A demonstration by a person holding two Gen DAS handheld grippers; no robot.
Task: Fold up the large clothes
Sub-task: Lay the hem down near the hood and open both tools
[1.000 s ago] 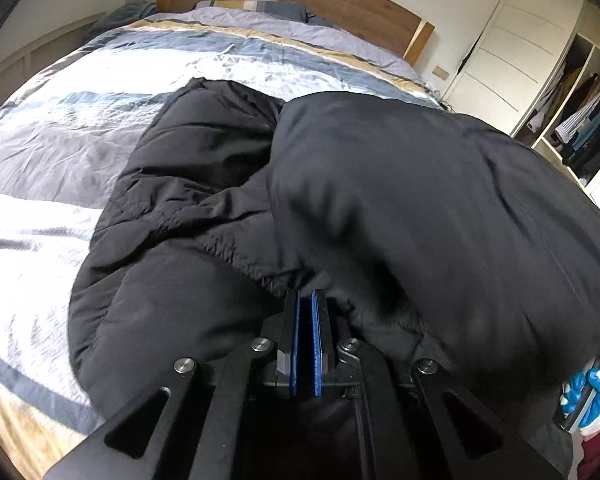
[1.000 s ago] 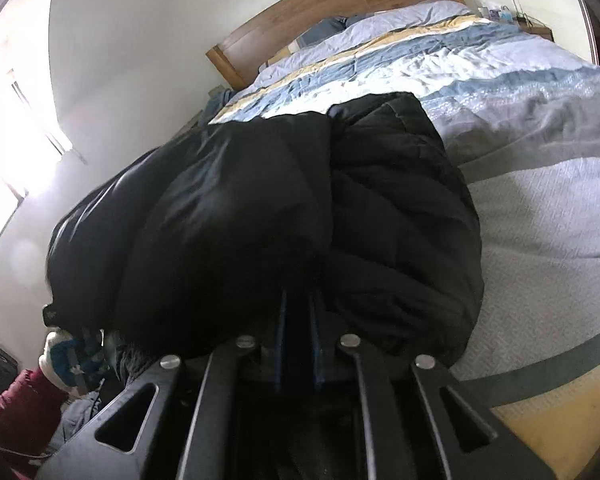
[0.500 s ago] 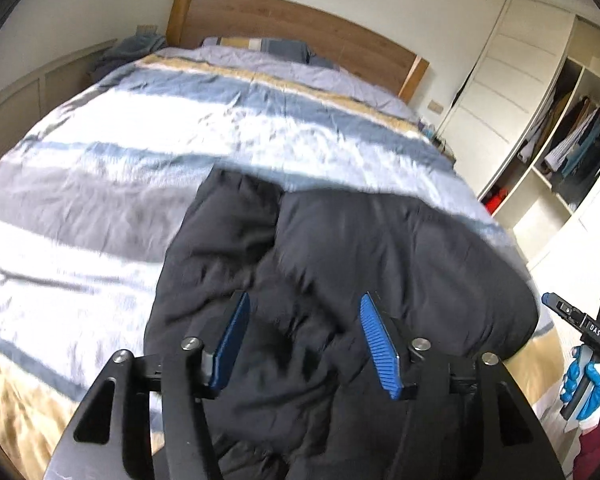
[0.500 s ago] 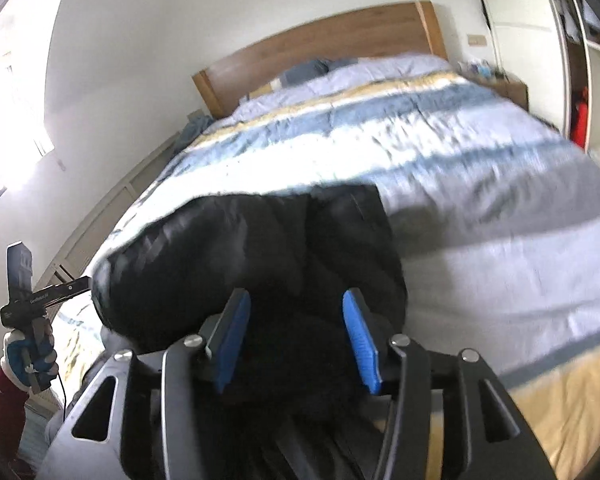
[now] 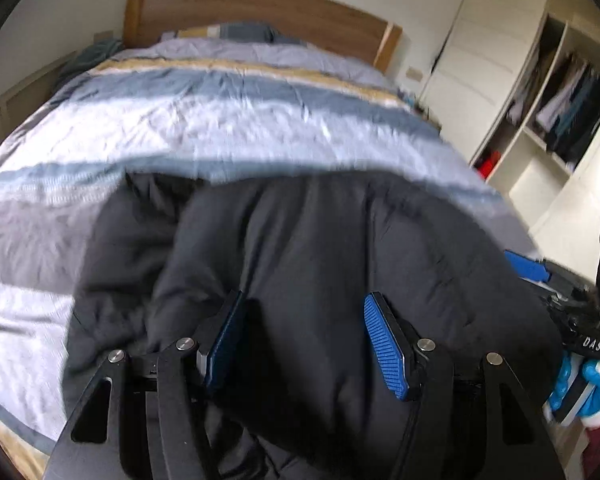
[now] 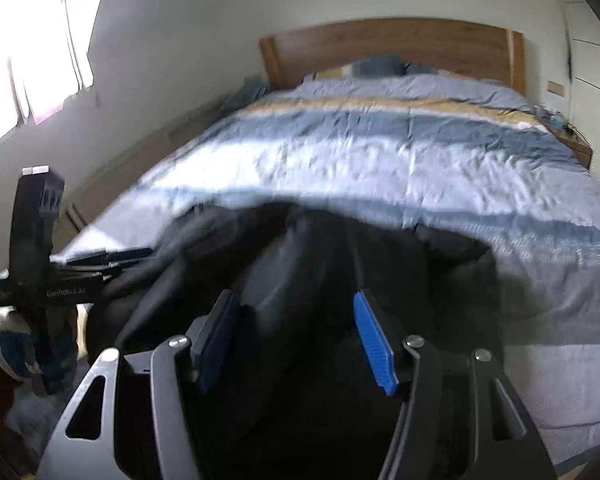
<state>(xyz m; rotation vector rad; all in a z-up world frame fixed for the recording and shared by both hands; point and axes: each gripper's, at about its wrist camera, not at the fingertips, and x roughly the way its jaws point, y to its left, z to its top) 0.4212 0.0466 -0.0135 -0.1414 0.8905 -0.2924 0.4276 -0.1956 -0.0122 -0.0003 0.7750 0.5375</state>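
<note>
The black jacket (image 5: 300,264) lies in a folded bundle on the bed (image 5: 220,128), at the foot edge nearest the cameras, its far edge reaching the grey stripe of the cover. The left gripper (image 5: 306,340) is released: its blue pads stand apart above the fabric and nothing is pinched between them. The right gripper (image 6: 296,340) is likewise released; its jaws have just been opening, and they hold no cloth. Judgement: one fold is laid and both grips are let go. The bundle is bulky and uneven, with a loose layer showing at its left side. What is left is probably smoothing, or one more fold to make it compact.
</note>
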